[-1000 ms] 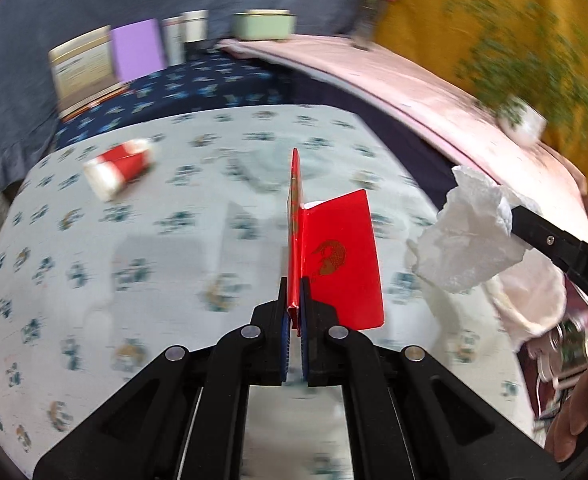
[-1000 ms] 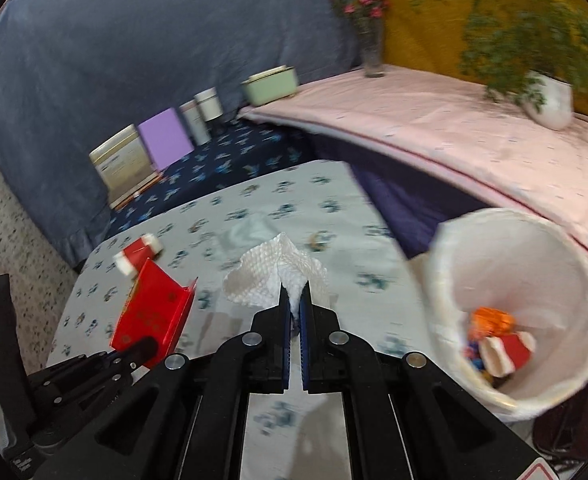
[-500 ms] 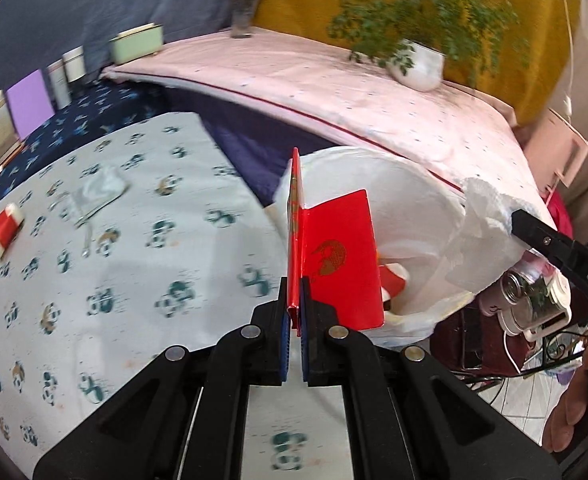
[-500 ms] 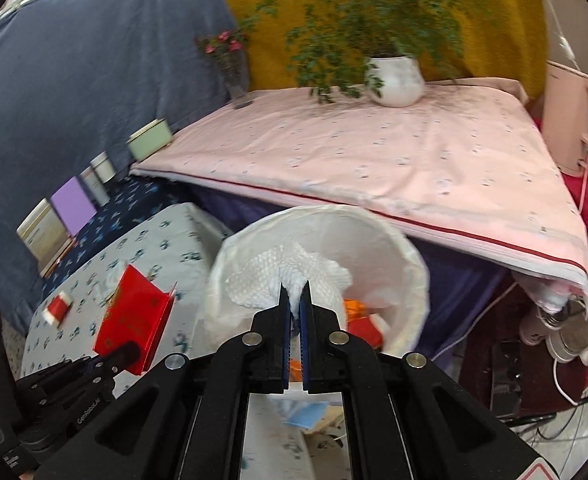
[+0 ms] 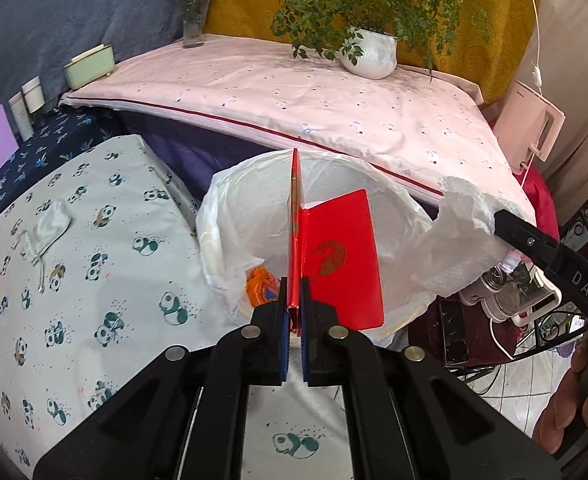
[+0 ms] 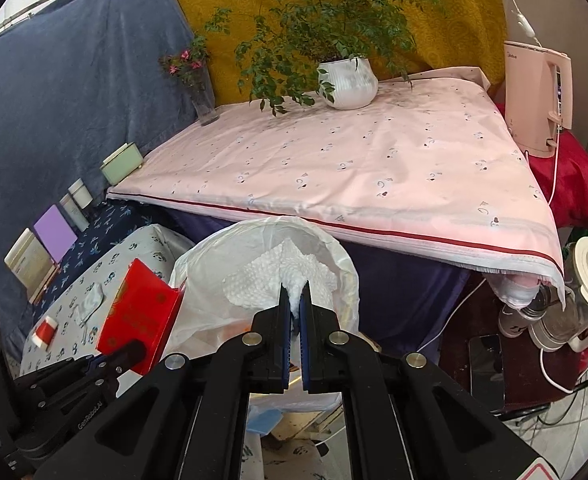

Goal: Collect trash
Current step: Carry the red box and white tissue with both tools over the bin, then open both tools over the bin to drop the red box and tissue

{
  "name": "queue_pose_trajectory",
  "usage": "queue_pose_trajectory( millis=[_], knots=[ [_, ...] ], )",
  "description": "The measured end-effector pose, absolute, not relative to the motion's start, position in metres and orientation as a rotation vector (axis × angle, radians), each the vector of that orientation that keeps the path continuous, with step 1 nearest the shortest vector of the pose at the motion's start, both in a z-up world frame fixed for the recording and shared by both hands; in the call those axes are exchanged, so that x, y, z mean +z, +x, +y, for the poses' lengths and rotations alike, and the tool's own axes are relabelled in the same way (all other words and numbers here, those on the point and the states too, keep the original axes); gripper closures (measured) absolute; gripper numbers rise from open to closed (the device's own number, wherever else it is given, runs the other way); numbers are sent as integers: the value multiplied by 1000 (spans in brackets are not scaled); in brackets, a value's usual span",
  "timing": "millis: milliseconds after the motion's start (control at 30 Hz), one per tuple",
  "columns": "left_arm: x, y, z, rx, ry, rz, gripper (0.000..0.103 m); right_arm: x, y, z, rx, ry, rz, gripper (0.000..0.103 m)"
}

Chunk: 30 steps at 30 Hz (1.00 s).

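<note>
A red card packet (image 5: pixel 340 256), pinched upright in the closed left claw (image 5: pixel 293 320), hangs over the white-lined trash bin (image 5: pixel 230 216) off the counter's (image 5: pixel 94 280) right edge; the right claw (image 6: pixel 293 316), clamped on crumpled tissue (image 6: pixel 278 280), hovers alongside, both seemingly poised for dropping.

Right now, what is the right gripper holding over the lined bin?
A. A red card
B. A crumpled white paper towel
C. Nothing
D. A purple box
B: the right gripper is shut on a crumpled white paper towel above the bin; the red card is in the left gripper.
</note>
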State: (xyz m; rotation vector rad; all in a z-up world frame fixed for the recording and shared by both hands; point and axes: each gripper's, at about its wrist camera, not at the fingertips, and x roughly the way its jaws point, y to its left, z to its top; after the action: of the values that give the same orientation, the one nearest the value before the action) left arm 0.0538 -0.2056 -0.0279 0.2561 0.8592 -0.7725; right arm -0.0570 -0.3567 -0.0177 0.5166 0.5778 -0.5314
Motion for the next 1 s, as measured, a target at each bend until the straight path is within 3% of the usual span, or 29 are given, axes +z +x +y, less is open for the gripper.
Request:
queue_pose_trajectory(
  millis=[367,433,500,567,700,1000],
  knots=[
    [-41,67,-237,-787,264,884,99,-25,-45,-368,-510,529,584,99],
    [-44,73,-239,-791,248,903,96,-26,-38,-367,-494,525,592,99],
    [-47,79,-242,-776,239,923,79,-27,-31,-364,-479,519,598,99],
    [-48,82,-240,-754,232,915,70,-28,-25,-362,-465,514,603,99],
    [-48,88,-232,-724,234,903,62,-29,-11,-357,-442,506,614,99],
    [-50,101,-202,-663,220,900,59,-31,10,-348,-414,498,631,99]
  ],
)
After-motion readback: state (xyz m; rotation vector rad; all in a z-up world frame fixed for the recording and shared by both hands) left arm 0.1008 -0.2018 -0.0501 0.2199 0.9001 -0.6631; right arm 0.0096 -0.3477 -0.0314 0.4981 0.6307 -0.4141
